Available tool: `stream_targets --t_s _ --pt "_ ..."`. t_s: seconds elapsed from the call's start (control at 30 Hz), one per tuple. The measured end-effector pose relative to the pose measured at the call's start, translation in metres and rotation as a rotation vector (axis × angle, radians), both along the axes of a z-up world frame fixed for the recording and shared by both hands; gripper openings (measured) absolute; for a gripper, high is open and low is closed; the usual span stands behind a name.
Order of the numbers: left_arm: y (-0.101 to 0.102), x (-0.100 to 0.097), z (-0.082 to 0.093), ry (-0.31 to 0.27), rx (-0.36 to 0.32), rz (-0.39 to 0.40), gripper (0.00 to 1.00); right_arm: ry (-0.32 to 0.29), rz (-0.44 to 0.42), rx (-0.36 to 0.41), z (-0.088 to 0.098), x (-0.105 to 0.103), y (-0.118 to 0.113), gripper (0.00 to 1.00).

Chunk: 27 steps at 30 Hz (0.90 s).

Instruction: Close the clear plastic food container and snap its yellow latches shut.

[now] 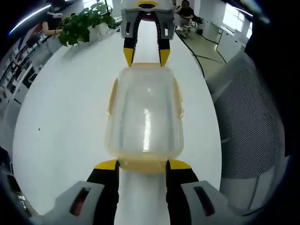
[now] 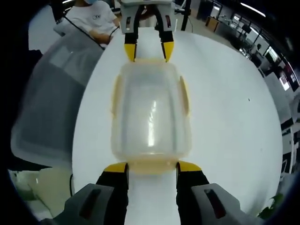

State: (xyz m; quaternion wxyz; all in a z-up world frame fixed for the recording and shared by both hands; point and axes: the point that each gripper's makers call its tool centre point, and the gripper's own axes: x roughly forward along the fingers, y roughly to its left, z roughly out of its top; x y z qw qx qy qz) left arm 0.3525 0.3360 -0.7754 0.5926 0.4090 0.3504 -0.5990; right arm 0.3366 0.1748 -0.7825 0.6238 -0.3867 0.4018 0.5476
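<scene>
Two yellow-tipped jaws of the left gripper (image 1: 143, 164) are sitting wide apart at the near end of the clear plastic food container (image 1: 145, 112), one at each corner, touching its yellow latch (image 1: 143, 163). Across the box, the right gripper (image 2: 152, 167) is doing the same at the other end. Both are gripping nothing. The box is lying closed on the white table (image 1: 61, 108). A green plant (image 1: 84, 23) is standing far off.

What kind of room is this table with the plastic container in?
Probably an open-plan office. The container sits on a long white table, with a potted plant at the far end, a mesh chair alongside and a seated person beyond.
</scene>
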Motion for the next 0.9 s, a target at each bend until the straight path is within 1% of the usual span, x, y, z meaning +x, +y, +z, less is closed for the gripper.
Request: stream_targets --t_s 0.07,0.1,0.27,0.37,0.43,0.67,0.7,0.77,0.8,0.83,0.9 --pt "0.0 0.0 0.0 0.0 0.0 0.008 0.38 -0.008 0.0 0.007 0.001 0.002 0.0 0.38" --pt "-0.001 0.001 0.001 -0.009 0.002 0.002 0.38 -0.006 0.001 0.006 0.002 0.002 0.0 0.39" --pt "-0.001 -0.002 0.0 -0.012 0.028 -0.006 0.38 -0.005 0.011 -0.002 0.001 0.001 0.0 0.38" --pt "-0.001 -0.003 -0.002 -0.004 0.02 0.01 0.38 -0.009 0.015 0.001 0.0 0.001 -0.001 0.39" --pt "-0.002 -0.005 -0.002 -0.005 0.019 0.009 0.38 -0.001 0.011 0.003 0.0 0.0 -0.002 0.39" --pt "-0.004 -0.007 -0.003 -0.011 0.019 0.009 0.38 -0.003 0.016 -0.001 0.0 -0.002 -0.004 0.38" --pt "-0.004 -0.006 -0.002 -0.018 0.017 0.007 0.38 -0.004 0.016 -0.002 0.001 -0.002 -0.004 0.38" --pt "-0.004 -0.008 0.0 -0.007 0.023 0.006 0.37 0.008 0.013 0.014 0.009 -0.002 -0.004 0.38" --pt "-0.004 -0.007 0.001 -0.011 0.022 0.005 0.37 0.017 0.005 0.023 0.011 -0.002 -0.004 0.38" --pt "-0.003 -0.005 0.002 -0.017 0.018 0.003 0.37 0.02 0.003 0.027 0.013 -0.001 -0.004 0.38" --pt "-0.004 -0.005 0.002 -0.007 0.0 0.02 0.37 0.009 0.009 0.022 0.011 0.001 -0.006 0.38"
